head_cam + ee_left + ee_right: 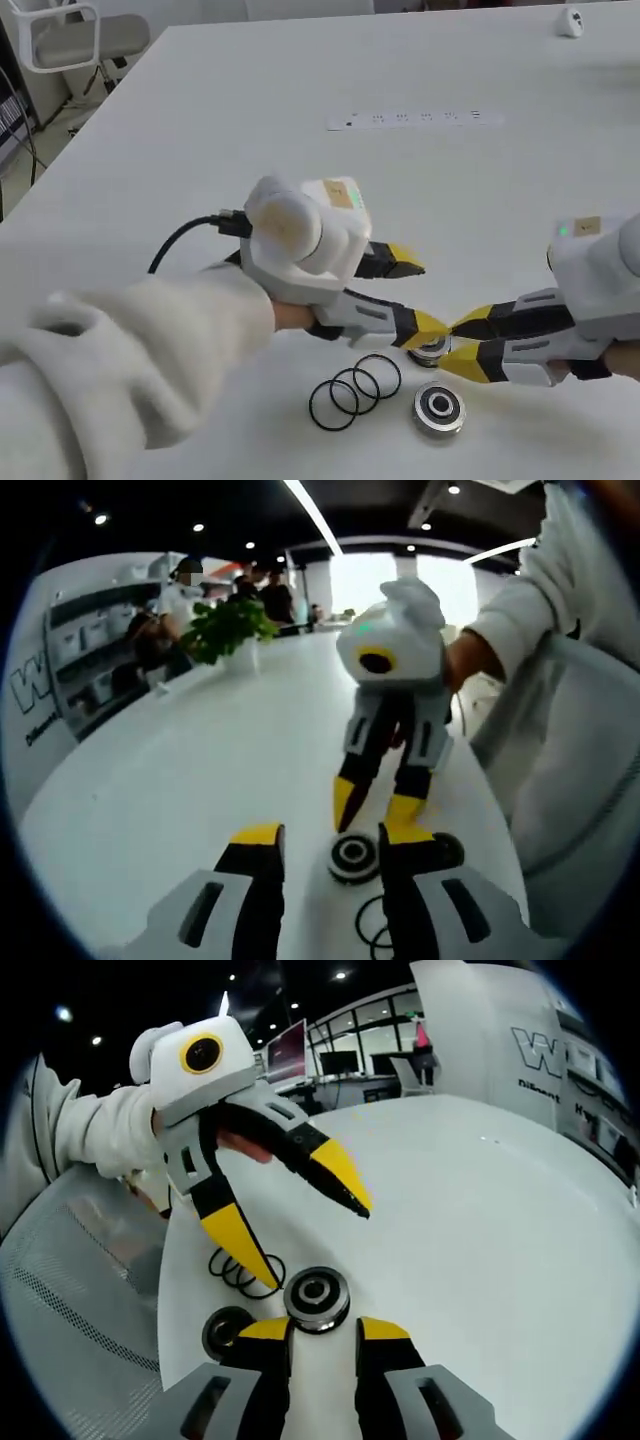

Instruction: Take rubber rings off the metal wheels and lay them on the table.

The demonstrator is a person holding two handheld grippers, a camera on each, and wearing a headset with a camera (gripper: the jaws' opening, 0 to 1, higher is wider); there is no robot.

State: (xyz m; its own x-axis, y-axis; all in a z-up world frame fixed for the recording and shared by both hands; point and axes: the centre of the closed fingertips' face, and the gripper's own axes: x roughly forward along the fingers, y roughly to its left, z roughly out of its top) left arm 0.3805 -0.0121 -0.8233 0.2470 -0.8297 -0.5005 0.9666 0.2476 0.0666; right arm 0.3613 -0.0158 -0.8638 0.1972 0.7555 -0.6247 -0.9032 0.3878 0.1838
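Left hand-held gripper [432,298] gaping wide, we've got its lower tip at a wheel [430,348] | right hand-held gripper [452,345] narrower, gripping nothing, tips at that wheel | second wheel [438,408] nearby on bench [300,150] | three rings [355,388] overlapping beside it

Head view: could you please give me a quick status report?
Left gripper open, right gripper open, both at one metal wheel. Three rubber rings on table. Second wheel nearby.

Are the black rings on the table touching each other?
Touching. The head view shows the three rubber rings lying on the table with their loops overlapping in a chain.
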